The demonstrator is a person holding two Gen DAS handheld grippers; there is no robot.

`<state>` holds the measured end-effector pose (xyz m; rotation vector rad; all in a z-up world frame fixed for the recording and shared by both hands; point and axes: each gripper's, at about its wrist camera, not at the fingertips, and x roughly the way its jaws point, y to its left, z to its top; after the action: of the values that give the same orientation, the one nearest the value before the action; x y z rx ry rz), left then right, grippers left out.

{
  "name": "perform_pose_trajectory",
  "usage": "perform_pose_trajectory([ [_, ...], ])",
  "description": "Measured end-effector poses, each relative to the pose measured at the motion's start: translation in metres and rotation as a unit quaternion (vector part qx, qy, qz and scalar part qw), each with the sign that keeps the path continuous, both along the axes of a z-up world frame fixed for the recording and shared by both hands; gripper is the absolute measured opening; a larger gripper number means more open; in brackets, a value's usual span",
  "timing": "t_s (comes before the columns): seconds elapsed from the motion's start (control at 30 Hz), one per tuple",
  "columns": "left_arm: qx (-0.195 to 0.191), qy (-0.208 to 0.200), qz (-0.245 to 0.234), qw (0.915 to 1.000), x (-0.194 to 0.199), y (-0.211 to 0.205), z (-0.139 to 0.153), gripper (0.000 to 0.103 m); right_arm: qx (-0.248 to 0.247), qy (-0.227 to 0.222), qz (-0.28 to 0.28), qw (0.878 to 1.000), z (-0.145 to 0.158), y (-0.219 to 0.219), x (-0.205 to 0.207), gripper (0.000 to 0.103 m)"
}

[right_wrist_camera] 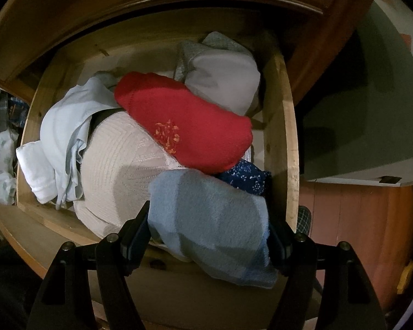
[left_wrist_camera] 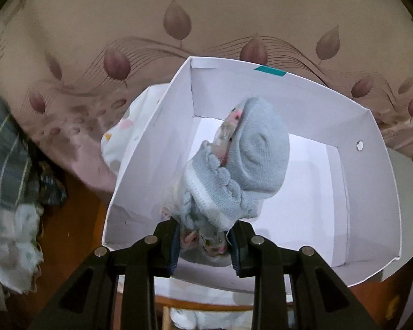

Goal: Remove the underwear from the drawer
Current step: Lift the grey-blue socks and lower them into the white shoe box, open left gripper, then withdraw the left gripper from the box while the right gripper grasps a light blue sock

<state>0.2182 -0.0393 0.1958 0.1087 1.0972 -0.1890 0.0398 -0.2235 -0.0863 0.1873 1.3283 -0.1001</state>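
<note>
1. While clamped narrow in the left gripper (left_wrist_camera: 205, 243), hangs over a white box (left_wrist_camera: 382, 137): grey knit bundle (left_wrist_camera: 242, 162), floral cloth within; box on a leaf-print sheet (left_wrist_camera: 96, 27).
2. Held half-wide in the right gripper (right_wrist_camera: 208, 244), pads on both sides: blue-grey garment (right_wrist_camera: 212, 220), above the wooden drawer (right_wrist_camera: 279, 137), beside red (right_wrist_camera: 184, 134) and cream (right_wrist_camera: 118, 165) pieces.
</note>
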Motion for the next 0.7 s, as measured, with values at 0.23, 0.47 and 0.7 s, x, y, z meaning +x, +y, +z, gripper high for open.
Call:
perform_pose_trajectory([
  [0.23,-0.017,0.025,0.035,0.9989,-0.016,0.005,0.005,0.029,0.002,0.000,-0.002,1.000,0.000,-0.001,0.001,0.070],
  [0.47,-0.026,0.011,0.030,0.9991,-0.016,0.005,0.012,0.036,0.010,-0.030,-0.007,0.999,0.012,-0.004,-0.003,0.070],
  [0.7,-0.057,-0.016,-0.001,0.9982,-0.019,0.006,0.027,0.060,0.020,-0.071,-0.012,0.997,0.026,-0.005,-0.006,0.070],
])
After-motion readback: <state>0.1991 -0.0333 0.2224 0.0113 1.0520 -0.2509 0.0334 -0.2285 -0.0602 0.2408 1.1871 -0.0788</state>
